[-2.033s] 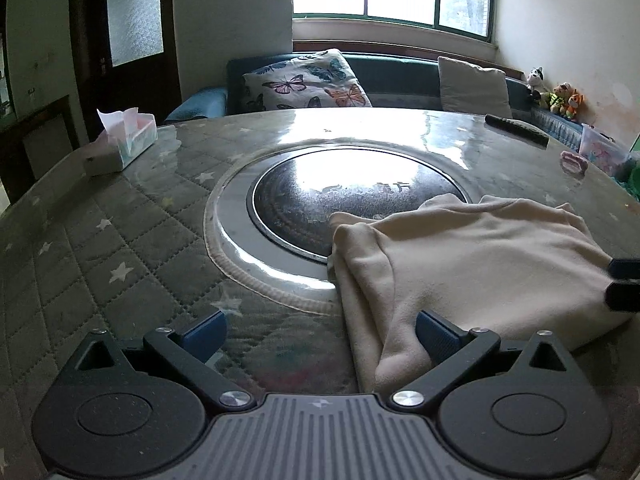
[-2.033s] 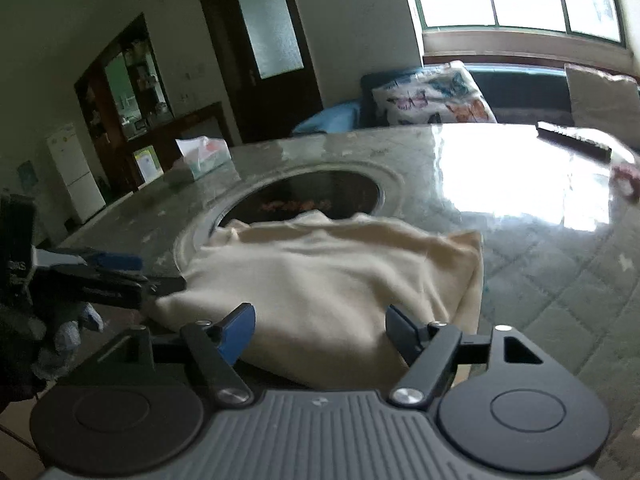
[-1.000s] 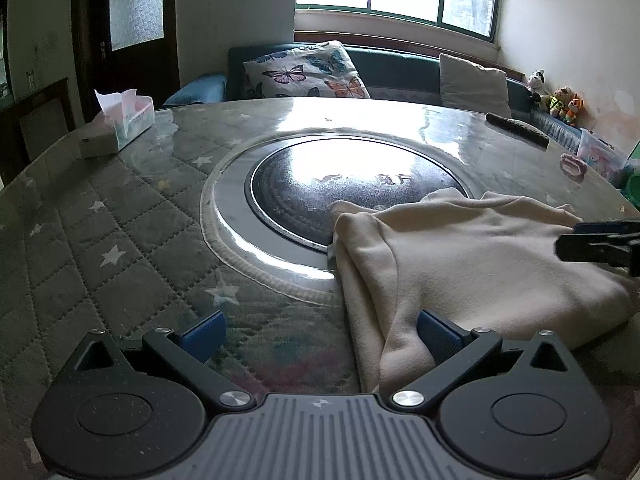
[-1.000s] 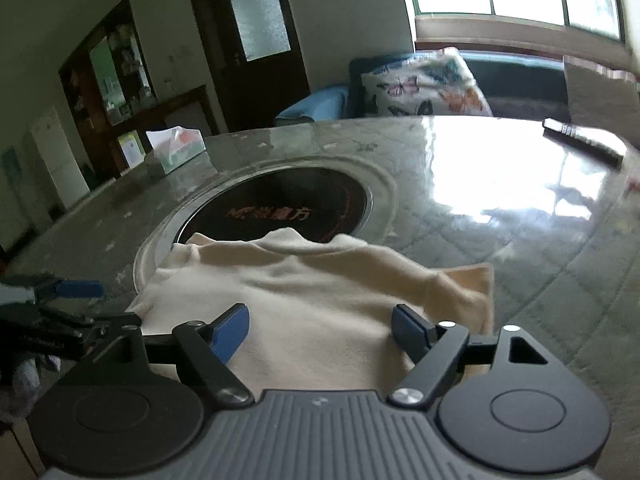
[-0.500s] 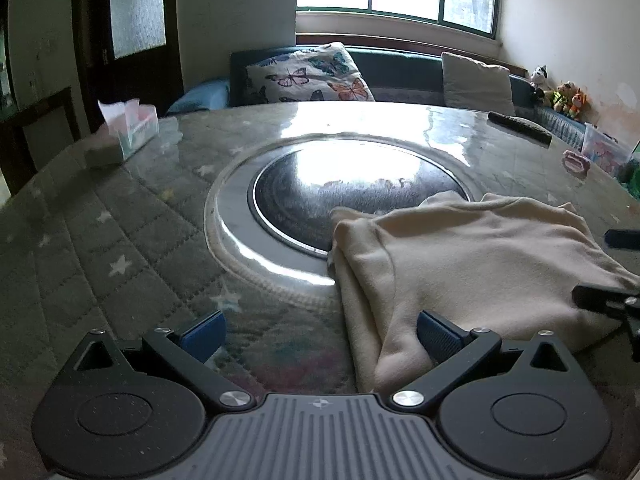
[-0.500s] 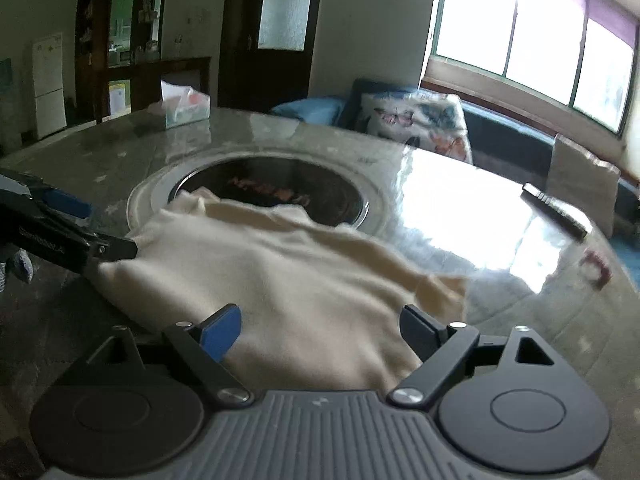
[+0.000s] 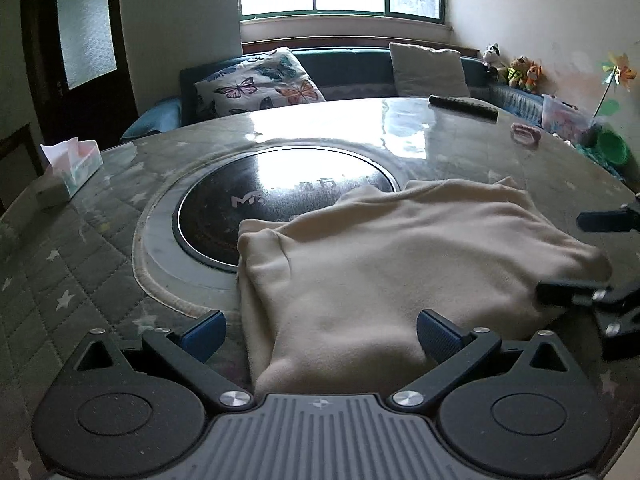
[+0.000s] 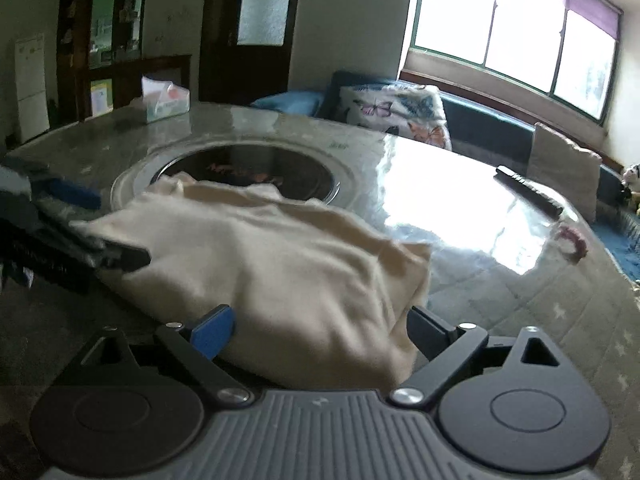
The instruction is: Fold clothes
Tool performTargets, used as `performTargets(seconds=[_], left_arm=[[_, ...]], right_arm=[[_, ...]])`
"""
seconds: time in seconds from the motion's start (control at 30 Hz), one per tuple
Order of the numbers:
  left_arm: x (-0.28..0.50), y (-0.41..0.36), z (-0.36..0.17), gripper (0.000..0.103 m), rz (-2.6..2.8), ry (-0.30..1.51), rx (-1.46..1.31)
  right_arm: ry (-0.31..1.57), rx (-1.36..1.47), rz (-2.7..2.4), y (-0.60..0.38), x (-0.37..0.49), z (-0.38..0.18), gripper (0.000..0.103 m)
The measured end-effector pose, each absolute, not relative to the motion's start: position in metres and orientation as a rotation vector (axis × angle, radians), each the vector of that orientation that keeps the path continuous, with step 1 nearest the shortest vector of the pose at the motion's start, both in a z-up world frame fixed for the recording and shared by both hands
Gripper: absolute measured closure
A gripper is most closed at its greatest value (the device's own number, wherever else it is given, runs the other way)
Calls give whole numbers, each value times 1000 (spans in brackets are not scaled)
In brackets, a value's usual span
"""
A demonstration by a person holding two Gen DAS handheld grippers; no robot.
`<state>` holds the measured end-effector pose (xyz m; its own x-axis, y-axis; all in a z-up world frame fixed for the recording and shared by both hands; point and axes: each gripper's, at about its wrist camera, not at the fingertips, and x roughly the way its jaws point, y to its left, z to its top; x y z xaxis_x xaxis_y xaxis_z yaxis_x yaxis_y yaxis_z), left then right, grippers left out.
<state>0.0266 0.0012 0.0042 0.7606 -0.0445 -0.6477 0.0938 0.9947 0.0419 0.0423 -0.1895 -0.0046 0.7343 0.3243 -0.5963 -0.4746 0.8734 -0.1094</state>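
Left wrist view: left gripper [image 7: 320,330] spread wide, gripping nothing; cream garment [image 7: 400,256] lies folded on the round table [image 7: 100,248], its near edge between the pads, right gripper [image 7: 576,260] at its far right. Right wrist view: right gripper [image 8: 316,330] has just been opening, garment edge loose between its jaws. Judged: fold laid, next a fresh two-corner pinch. Only the right view shows the cabinet [image 8: 112,52].

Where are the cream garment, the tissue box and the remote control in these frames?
cream garment [image 7: 380,264], left wrist view, middle of its folded top layer.
tissue box [image 7: 76,168], left wrist view, on the box's side face.
remote control [image 7: 464,107], left wrist view, middle of its dark body.
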Motion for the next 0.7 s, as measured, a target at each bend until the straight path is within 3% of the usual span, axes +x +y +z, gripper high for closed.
performTargets(seconds=[0.7], left_arm=[[26,16,1,0,-70,721,42]], right_arm=[[622,-237,376,-194,53,-8,0]])
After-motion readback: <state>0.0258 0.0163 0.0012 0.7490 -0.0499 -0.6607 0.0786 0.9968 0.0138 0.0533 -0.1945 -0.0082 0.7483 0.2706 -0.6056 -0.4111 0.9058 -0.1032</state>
